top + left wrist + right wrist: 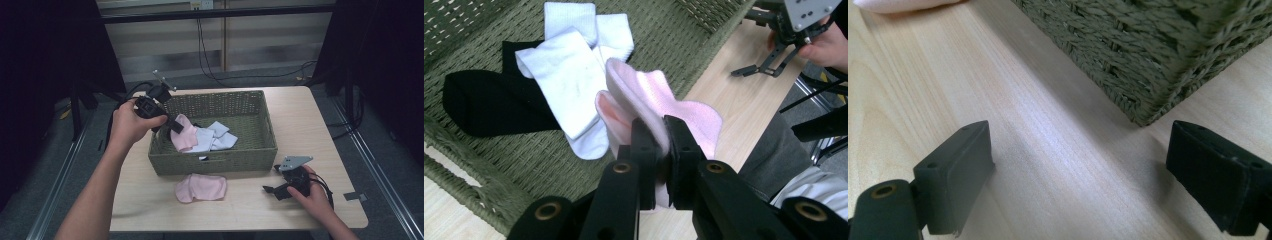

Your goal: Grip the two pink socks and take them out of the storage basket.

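Item: pink sock [644, 100], one of a pair, soft knit, light and limp. Location: over the left end of the green woven basket [250, 150], pinched in your left gripper [176, 125], whose jaws are closed tight on a fold of the fabric with the rest drooping free beyond them. Handling, as a judgement: it weighs next to nothing, will not slip readily from the pads, cannot break, but it sags and drags, so loose cloth may catch on the wicker rim; a bunched fold near the middle or the cuff looks the surest place to take it. Companion item: second pink sock [201, 188], flat on the tabletop [310, 120] just in front of the basket. Other contents of the basket: white socks [574, 75] overlapping a black sock [484, 105], lying under and beside the held one. Your right gripper [274, 190] rests low on the tabletop by the basket's right front corner, jaws spread wide, holding nothing.
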{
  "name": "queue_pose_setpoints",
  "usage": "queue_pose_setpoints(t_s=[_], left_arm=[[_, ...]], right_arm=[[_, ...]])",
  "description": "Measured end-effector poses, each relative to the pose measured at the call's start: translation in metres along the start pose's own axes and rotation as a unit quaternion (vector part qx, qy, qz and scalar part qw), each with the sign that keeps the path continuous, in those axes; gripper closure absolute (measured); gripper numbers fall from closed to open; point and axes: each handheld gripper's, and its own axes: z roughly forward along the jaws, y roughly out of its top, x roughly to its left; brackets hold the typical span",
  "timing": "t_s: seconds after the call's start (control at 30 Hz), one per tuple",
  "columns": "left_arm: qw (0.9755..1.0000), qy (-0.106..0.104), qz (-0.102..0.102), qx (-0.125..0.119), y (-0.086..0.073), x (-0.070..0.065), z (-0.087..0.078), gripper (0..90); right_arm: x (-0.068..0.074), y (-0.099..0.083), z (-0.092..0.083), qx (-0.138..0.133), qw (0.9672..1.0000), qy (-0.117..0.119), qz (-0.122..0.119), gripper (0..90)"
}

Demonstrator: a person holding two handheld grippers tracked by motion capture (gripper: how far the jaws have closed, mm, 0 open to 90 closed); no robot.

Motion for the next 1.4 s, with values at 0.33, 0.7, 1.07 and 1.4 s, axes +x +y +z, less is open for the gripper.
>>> queue_pose_setpoints(t_s=[0.33, 0.7, 1.07, 1.4], left_arm=[[0.9998, -0.008, 0.016, 0.001, -0.007, -0.01, 0.005, 84.1], [0.9992, -0.015, 0.036, 0.004, -0.014, -0.026, 0.014, 84.0], [0.9982, -0.027, 0.054, 0.004, -0.024, -0.037, 0.03, 83.8], [0.9975, -0.033, 0.062, 0.001, -0.031, -0.046, 0.045, 83.6]], right_arm=[[0.0, 0.0, 0.0, 0.001, 1.0, 0.001, 0.002, 10.6], [0.0, 0.0, 0.0, 0.003, 1.0, 0.001, 0.002, 10.6], [0.0, 0.0, 0.0, 0.002, 1.0, 0.001, 0.001, 10.6], [0.0, 0.0, 0.0, 0.002, 1.0, 0.001, 0.001, 10.6]])
